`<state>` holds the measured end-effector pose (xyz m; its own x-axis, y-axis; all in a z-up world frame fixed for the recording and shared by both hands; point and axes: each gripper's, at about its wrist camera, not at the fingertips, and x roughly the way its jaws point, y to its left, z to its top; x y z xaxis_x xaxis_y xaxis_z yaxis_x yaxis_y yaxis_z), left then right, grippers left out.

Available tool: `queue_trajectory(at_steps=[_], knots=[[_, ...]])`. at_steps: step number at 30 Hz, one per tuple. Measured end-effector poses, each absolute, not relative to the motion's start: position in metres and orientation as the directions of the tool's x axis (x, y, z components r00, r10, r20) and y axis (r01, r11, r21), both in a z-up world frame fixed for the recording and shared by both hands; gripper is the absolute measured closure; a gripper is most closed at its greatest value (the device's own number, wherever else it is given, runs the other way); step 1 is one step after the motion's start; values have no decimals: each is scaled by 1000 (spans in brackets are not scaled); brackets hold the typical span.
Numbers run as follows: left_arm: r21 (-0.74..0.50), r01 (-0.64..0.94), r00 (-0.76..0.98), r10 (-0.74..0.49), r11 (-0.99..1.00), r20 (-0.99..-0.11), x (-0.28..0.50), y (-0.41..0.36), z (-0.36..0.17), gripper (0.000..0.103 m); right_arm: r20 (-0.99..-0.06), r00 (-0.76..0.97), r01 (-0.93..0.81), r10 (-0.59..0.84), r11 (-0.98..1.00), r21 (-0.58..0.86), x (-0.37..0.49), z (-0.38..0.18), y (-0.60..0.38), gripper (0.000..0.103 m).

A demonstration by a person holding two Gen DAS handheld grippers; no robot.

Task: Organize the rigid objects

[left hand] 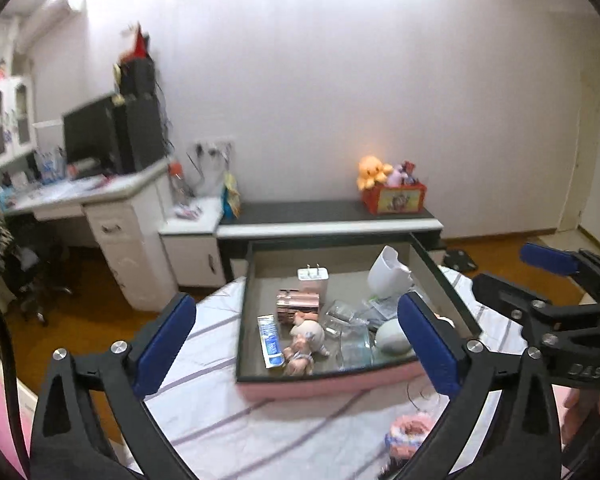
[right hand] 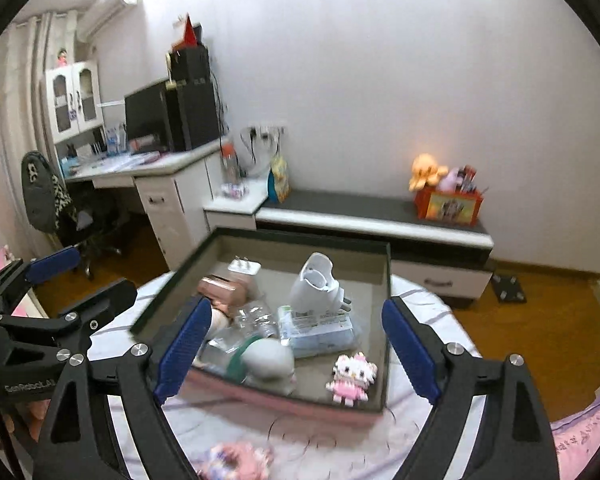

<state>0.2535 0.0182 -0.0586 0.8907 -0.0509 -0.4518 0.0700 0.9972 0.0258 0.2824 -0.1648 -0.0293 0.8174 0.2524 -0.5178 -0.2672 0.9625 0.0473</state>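
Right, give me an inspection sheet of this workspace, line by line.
Surface: striped bedsheet on a bed, carrying a pink-sided tray.
Job's things: in the tray, a white charger plug, rose-gold case, baby doll, blue sachet, white plug-in device, wipes pack, Hello Kitty block figure, clear plastic pieces.
Clutter: pink scrunchie on the sheet, outside the tray.
Grippers: left gripper open, empty; right gripper open, empty; both above the tray's near edge.
Cables: cords hang at the wall socket.
Surroundings: desk with monitor, low cabinet carrying a red toy box.
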Motion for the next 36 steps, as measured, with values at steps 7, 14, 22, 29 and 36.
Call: queue_trajectory(at_steps=[7,14,22,29,36], knots=[[21,49,932,-38,999,-360,162,15,-31,0,-411,881,-256,233,967,-2,188,4,-162,14],[34,4,968,4,999,-252,87,7,-12,0,-314,929,-213,196,977,-20,115,22,-170,14],[43,-15,987,22,999,-160,34,1,9,0,-231,955,-195,186,981,-18,60,37,-172,14],[43,-24,991,29,999,-133,21,5,17,0,-203,961,-196,187,980,-27,43,41,-169,14],[40,-12,991,17,999,-129,17,4,16,0,-186,968,-175,166,984,-36,31,41,-168,14]])
